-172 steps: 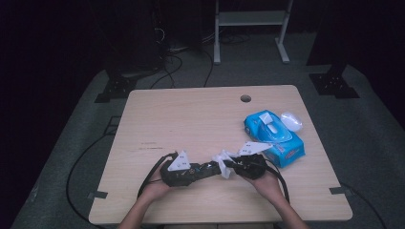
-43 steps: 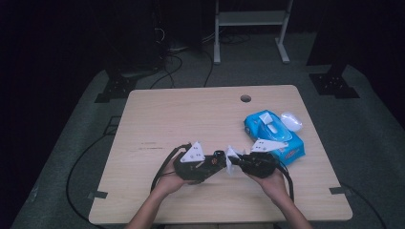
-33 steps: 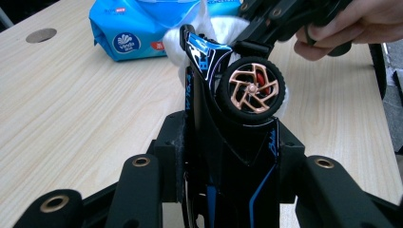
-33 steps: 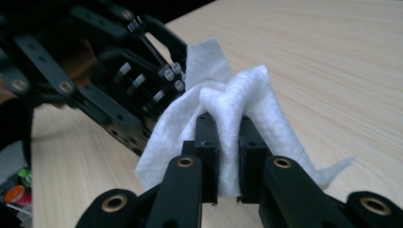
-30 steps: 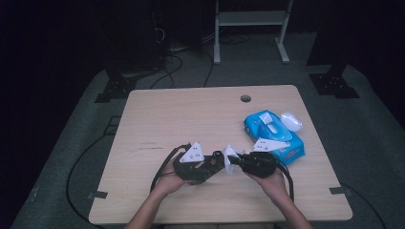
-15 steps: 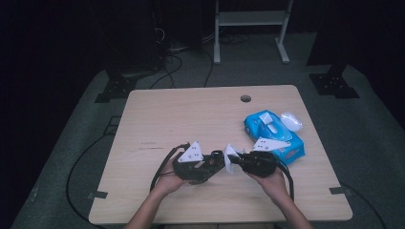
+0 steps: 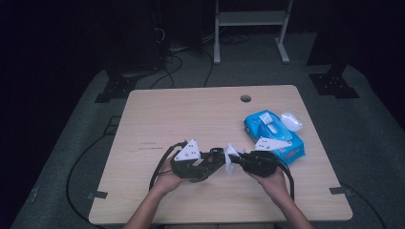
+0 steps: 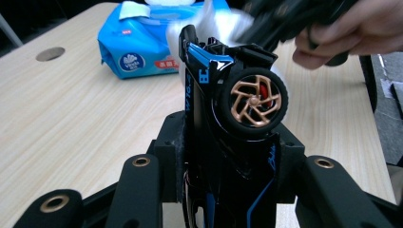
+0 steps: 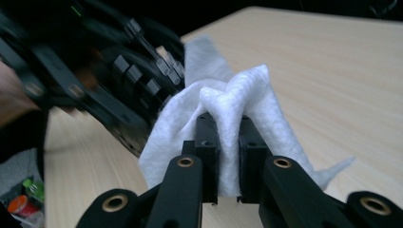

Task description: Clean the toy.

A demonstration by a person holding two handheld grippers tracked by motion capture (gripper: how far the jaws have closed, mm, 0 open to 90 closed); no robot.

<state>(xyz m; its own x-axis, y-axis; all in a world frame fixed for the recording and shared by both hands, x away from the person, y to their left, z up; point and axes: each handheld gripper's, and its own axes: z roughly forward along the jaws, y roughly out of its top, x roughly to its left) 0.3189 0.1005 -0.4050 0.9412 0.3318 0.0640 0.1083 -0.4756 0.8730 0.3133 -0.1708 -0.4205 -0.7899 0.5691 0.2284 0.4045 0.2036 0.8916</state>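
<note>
Fingers of the left gripper are clamped on a black-and-blue toy car, which stands on end between them with a bronze-spoked wheel turned toward the camera. Fingers of the right gripper are pinched nearly together on a folded white wipe, its loose corners trailing to either side.

Both grippers hang low over the near middle of the bench, tips facing each other, so the wipe meets the car's exposed end between them. Gripping the car by its body seems meant to leave that end and the wheels free for wiping, while the fold gives the right gripper a firm pad to press with.

A blue pack of wipes lies on the bench just beyond the right gripper, its lid flipped open, close enough for a fresh sheet. The job looks to be mid-clean: car held steady by one hand, cloth worked against it by the other.
</note>
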